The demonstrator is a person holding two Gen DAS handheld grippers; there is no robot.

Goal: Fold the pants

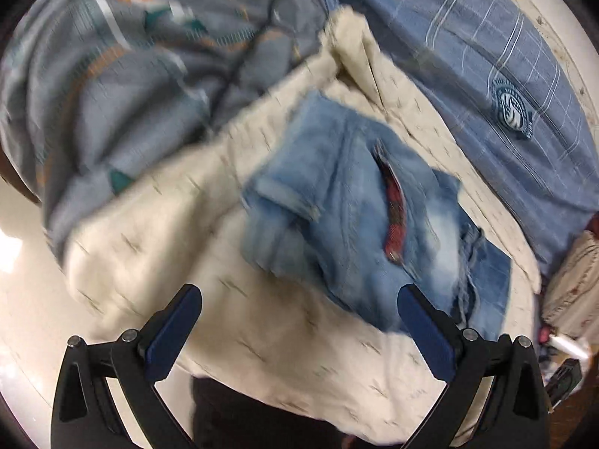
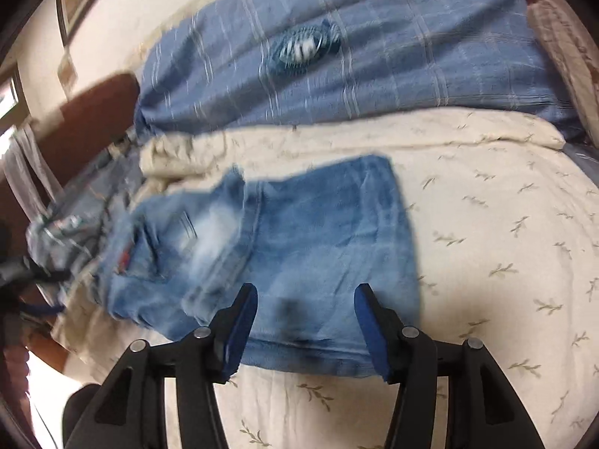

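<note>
Because the jeans (image 2: 284,247) lie in a loose, thick bundle on the cream quilt (image 2: 505,224), I judge the fold could slip open if I catch only the top layer; the denim looks heavy and the layers sit unevenly. My right gripper (image 2: 305,321) hangs over the near edge of the jeans with its jaws apart and nothing pinched between them; the blue pads sit on either side of the hem without pressing it. My left gripper (image 1: 299,321) stands wide open too, just short of the jeans, with only quilt beneath it. The jeans sit at the middle of the quilt, the rolled cuff (image 1: 284,194) on the side away from the blue checked pillow (image 1: 505,93), the pocket with its red plaid lining (image 1: 393,220) nearer it. The quilt is soft and puffy, printed with small sprigs, so pressing down could drag it into wrinkles under the jeans and skew the fold. The denim is faded, pale in patches, with a frayed edge; a grey patterned blanket (image 1: 131,75) lies crumpled beyond the jeans. Both views are blurred, so the fine seams are unclear.
</note>
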